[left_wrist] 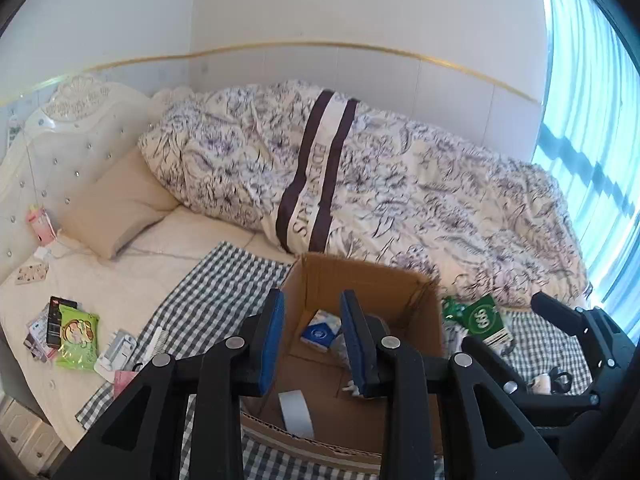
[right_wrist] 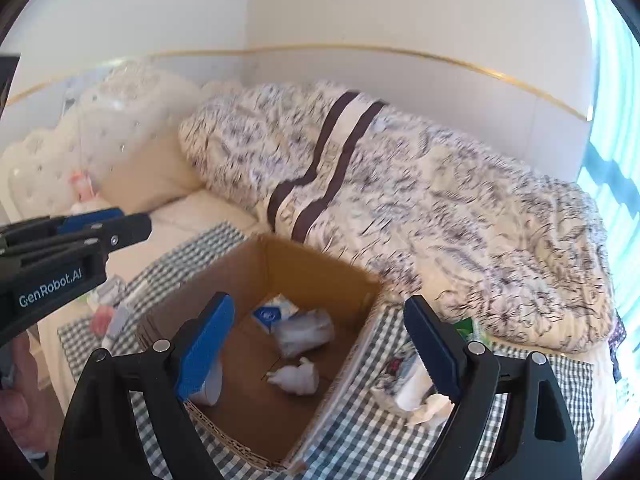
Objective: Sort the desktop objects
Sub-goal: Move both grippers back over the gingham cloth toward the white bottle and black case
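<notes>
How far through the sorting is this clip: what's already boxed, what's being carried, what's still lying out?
Done: the cardboard box holds a blue-and-white packet and crumpled white items. In hand: nothing; the left gripper and right gripper hover with jaws open. Left: a green snack pack, a green box and other bits remain on the bed.

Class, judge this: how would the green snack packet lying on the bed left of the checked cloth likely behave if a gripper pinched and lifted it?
The green snack packet looks glossy, so it may slip. It lies flat and thin, so it is probably light and floppy, sagging when lifted by one edge.
</notes>
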Demonstrator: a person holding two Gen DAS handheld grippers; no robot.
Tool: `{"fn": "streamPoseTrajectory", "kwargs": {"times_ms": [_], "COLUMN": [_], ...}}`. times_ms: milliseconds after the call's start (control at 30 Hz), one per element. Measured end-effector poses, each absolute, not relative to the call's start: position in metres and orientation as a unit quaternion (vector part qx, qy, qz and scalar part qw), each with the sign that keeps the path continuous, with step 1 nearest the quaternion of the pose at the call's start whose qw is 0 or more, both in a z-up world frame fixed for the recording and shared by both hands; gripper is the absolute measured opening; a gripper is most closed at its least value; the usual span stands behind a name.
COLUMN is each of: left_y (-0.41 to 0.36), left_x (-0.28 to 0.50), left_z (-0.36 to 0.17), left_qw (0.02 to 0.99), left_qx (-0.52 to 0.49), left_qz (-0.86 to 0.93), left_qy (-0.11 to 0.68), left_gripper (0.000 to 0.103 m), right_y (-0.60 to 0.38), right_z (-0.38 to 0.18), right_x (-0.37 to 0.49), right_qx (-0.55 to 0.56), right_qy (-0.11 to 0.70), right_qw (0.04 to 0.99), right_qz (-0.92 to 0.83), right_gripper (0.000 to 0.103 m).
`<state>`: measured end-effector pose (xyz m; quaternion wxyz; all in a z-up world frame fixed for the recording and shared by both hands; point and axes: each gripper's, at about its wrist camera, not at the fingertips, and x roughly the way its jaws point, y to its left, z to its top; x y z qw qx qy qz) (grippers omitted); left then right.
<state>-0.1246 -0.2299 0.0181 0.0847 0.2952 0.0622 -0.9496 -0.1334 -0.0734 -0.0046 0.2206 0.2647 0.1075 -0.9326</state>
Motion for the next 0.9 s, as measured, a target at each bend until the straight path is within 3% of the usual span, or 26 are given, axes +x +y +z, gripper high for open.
{"fn": "streamPoseTrajectory", "kwargs": {"times_ms": [467, 900], "left_y": [-0.175, -0.118], "left_x": [-0.055, 0.0], "left_z": [0.087, 0.124], "left_qw": [0.058, 0.024], "left_qx": [0.212, 0.145], "left_qz": [-0.973, -0.987], "left_qy": [0.066, 0.06], "left_gripper": [0.031, 0.05], "right_y": [0.013, 0.093], "right_z": [0.065, 0.109], "right_x": [-0.07, 0.001], "right_qx": [0.189, 0.117], "right_qy": [0.059, 0.03], "right_qw": [0.16, 0.109], "right_qz": [-0.967, -0.987], "right_gripper": [0.091, 0.096]}}
